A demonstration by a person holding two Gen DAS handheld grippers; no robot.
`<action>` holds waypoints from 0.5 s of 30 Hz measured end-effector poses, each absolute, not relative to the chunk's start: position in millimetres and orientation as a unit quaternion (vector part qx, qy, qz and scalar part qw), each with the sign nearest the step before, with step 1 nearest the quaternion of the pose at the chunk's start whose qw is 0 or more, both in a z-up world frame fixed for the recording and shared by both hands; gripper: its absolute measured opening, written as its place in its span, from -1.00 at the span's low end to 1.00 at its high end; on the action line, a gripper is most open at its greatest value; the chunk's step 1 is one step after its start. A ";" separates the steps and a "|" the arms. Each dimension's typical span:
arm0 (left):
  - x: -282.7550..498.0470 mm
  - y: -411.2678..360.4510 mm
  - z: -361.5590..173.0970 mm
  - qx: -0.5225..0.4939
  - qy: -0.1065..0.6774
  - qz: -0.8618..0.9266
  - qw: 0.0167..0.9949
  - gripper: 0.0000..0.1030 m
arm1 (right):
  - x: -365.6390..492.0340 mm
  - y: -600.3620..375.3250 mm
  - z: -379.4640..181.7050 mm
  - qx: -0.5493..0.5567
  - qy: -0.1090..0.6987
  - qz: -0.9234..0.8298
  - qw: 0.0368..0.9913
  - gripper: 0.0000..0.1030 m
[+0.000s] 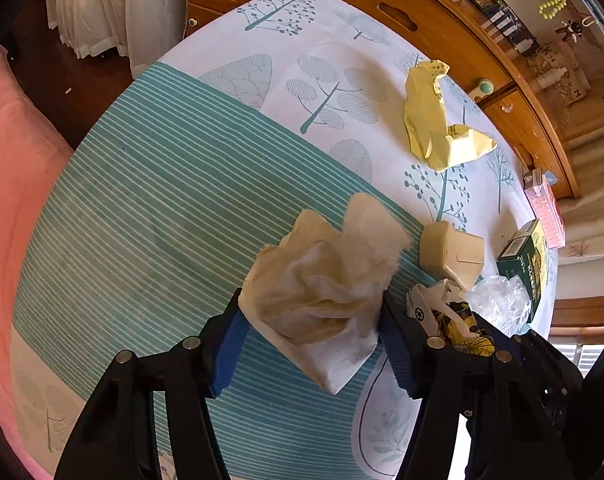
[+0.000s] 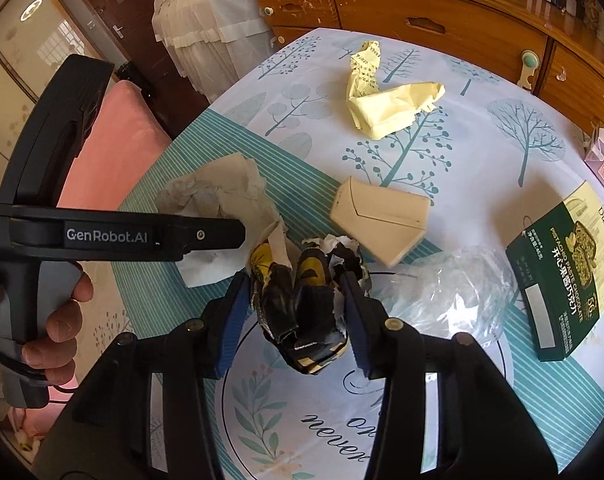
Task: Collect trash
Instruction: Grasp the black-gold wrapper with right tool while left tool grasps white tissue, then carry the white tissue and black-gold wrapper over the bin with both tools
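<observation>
A crumpled beige and white tissue (image 1: 321, 280) lies on the teal-striped tablecloth (image 1: 162, 180). My left gripper (image 1: 311, 344) straddles it, with both blue pads against its sides. In the right wrist view the same tissue (image 2: 222, 196) sits behind the left tool's black body (image 2: 102, 236), which a hand (image 2: 58, 320) holds. My right gripper (image 2: 294, 320) is shut on a crumpled black-and-yellow wrapper (image 2: 298, 304), held just above the cloth; the wrapper (image 1: 461, 320) also shows at the right of the left wrist view.
More litter lies on the table: a crumpled yellow paper (image 2: 385, 108), a small beige box (image 2: 381, 220), clear plastic film (image 2: 449, 292) and a green chocolate box (image 2: 565, 280). A wooden cabinet (image 2: 421, 8) stands behind the table, a pink cushion (image 1: 14, 200) at its left.
</observation>
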State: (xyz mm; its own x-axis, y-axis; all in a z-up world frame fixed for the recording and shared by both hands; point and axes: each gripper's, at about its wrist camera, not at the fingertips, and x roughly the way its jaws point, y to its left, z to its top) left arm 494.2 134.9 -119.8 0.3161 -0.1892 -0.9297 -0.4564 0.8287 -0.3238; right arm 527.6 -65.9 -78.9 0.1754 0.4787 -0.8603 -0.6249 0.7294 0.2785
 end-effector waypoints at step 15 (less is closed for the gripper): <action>417.5 122.4 -64.4 -0.221 0.553 0.096 0.798 0.03 | 511.2 -54.1 -62.0 -0.078 0.529 0.338 0.775 -0.33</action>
